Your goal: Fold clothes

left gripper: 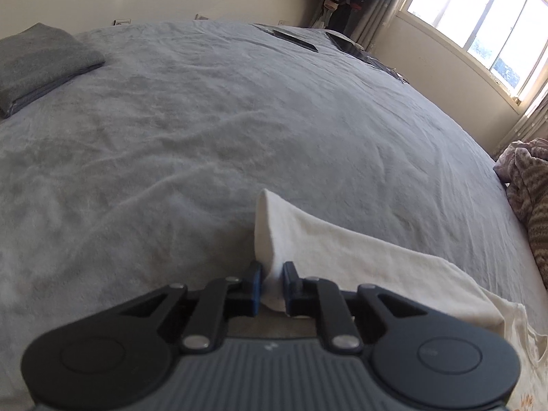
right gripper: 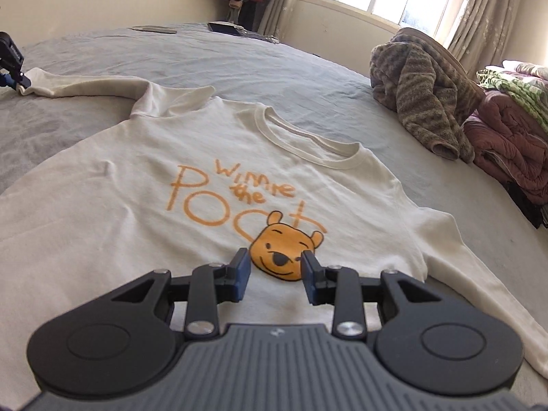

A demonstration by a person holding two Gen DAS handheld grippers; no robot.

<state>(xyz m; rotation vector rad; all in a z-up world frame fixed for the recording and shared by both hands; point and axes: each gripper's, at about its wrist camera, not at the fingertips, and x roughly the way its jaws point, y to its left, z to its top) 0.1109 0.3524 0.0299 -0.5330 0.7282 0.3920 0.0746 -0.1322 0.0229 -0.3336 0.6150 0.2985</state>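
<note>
A cream long-sleeved shirt (right gripper: 144,157) with orange lettering and a bear face lies front up on the grey bed. My left gripper (left gripper: 273,287) is shut on the cuff of one sleeve (left gripper: 342,243), which trails off to the right. In the right wrist view that left gripper (right gripper: 15,78) shows at the far left edge, pinching the sleeve end (right gripper: 37,84). My right gripper (right gripper: 275,274) hovers open just above the shirt's chest, over the bear print, with nothing between its fingers. The other sleeve (right gripper: 479,291) lies stretched toward the lower right.
A folded grey towel (left gripper: 41,61) sits at the far left of the bed (left gripper: 205,120). A striped brown fleece garment (right gripper: 421,96) and stacked blankets (right gripper: 507,126) lie on the right. Flat dark devices (left gripper: 298,39) rest near the far edge. A window (left gripper: 479,17) is beyond.
</note>
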